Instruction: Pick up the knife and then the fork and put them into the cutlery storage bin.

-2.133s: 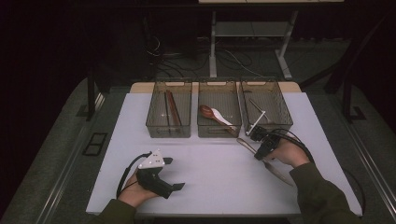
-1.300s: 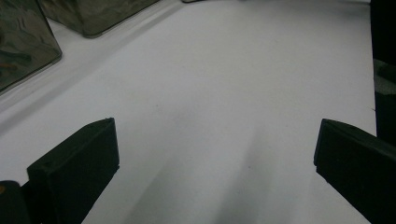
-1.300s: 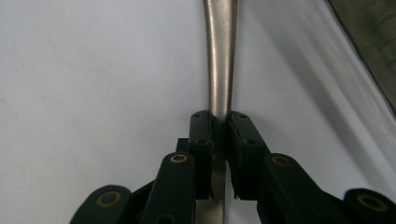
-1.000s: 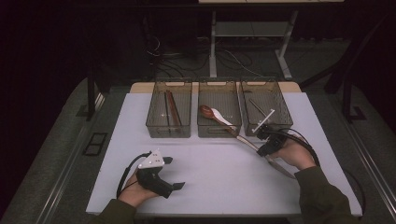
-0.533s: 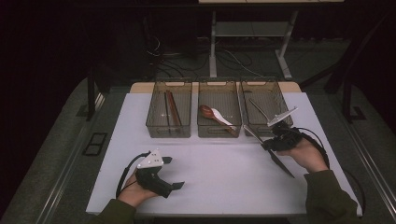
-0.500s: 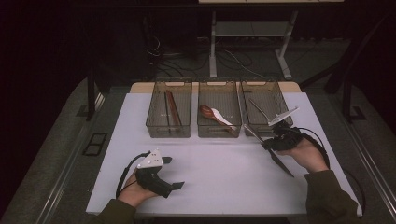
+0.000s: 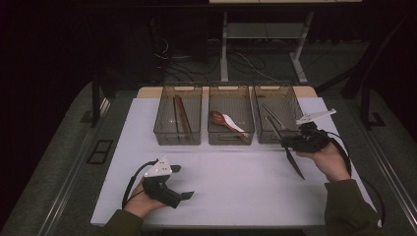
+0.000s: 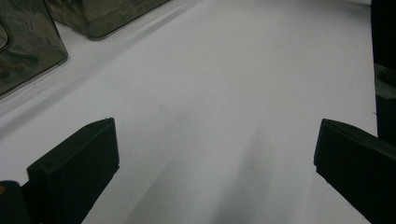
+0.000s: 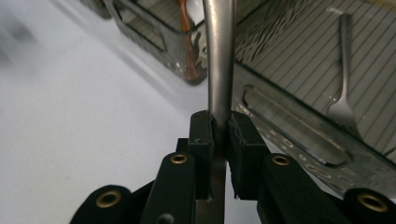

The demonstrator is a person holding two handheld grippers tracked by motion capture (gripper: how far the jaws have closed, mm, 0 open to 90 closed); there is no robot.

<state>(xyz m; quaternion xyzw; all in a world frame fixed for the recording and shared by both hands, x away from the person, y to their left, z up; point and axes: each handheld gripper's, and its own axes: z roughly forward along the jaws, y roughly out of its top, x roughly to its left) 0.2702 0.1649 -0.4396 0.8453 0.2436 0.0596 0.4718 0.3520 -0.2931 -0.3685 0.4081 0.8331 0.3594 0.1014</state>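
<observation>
Since the earlier frames my right gripper (image 7: pixel 293 143) has drawn back from the right-hand bin (image 7: pixel 277 116) toward the right edge of the tabletop (image 7: pixel 236 187) and lifted a little, taking a long metal utensil (image 7: pixel 286 147) with it. Its jaws are clenched on the utensil's flat handle (image 9: pixel 219 84), which stands between the two black pads. From above, the utensil slants over the bin's near wall, one end above the bin and the other out over the white surface toward the near edge. A fork (image 9: pixel 343 88) lies on the ribbed floor of that bin. My left gripper (image 7: pixel 179 183) rests near the near-left corner, unmoved, its jaws released and wide apart over bare tabletop (image 8: pixel 224 93). The middle bin (image 7: pixel 231 118) holds spoons.
</observation>
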